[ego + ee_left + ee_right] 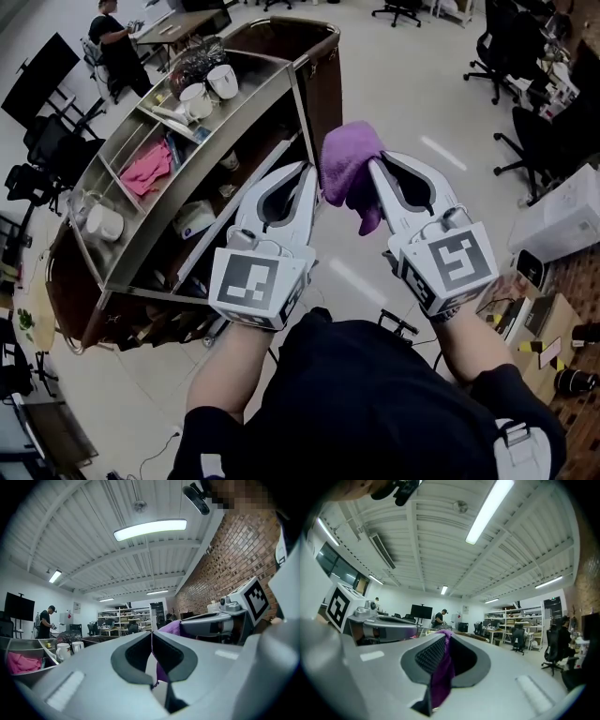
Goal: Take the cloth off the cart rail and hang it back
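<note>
The purple cloth point(349, 167) hangs bunched in the air between my two grippers, to the right of the steel cart point(246, 114). My right gripper point(373, 165) is shut on it; in the right gripper view the cloth point(442, 673) runs down between the closed jaws of the right gripper point(445, 638). My left gripper point(309, 170) sits at the cloth's left edge. In the left gripper view its jaws meet on a thin purple strip of the cloth point(161, 671), so the left gripper point(151, 639) is shut on an edge. Both grippers point nearly level, away from me.
The cart's top tray holds white mugs point(211, 86) and a pink cloth point(147, 167); a brown bag point(325, 89) hangs at its far end. A person point(116, 47) stands at a desk far left. Office chairs point(525, 141) and a box point(562, 217) are to the right.
</note>
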Demonstrator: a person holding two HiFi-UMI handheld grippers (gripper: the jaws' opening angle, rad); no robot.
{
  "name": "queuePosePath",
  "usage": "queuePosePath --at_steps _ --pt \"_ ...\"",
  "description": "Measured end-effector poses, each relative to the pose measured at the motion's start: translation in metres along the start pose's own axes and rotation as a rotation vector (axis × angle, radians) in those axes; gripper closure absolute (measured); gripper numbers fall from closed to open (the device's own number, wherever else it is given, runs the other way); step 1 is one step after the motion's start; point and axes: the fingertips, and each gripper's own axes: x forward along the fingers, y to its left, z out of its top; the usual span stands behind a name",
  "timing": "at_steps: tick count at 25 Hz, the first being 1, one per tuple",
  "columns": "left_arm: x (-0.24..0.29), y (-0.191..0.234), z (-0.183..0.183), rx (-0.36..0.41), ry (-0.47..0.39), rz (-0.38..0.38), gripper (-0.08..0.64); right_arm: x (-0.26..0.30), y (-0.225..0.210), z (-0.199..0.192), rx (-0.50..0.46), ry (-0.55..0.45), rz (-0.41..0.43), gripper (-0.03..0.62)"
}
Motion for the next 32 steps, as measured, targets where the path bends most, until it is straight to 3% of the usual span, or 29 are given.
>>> queuePosePath --at_steps 4,9,12,15,19,32 --pt "0.016 -0.006 -0.014 -0.03 0.047 -0.036 0.552 0.0 -0.018 -0.007 -0.012 0.006 -0.049 0.56" --pt "0.049 -0.008 -0.019 -0.014 -0.038 -0.086 0.552 0.003 -0.045 -0.017 -0.036 -0.001 -0.086 0.56" --pt "0.071 0.0 -0.025 -0.022 -0.041 -0.113 0.552 0.017 -0.063 -0.019 -0.045 0.009 -0.121 0.56" --pt "0.095 0.008 -0.036 -0.051 0.013 -0.133 0.552 0.033 -0.086 -0.021 -0.05 0.015 -0.147 0.56" --pt "0.137 0.029 -0.039 -0.036 -0.048 -0.165 0.552 0.062 -0.117 -0.026 -0.053 0.012 -0.17 0.56" --pt "0.217 0.078 -0.062 -0.048 -0.067 -0.236 0.552 0.131 -0.178 -0.04 -0.072 0.012 -0.248 0.56"
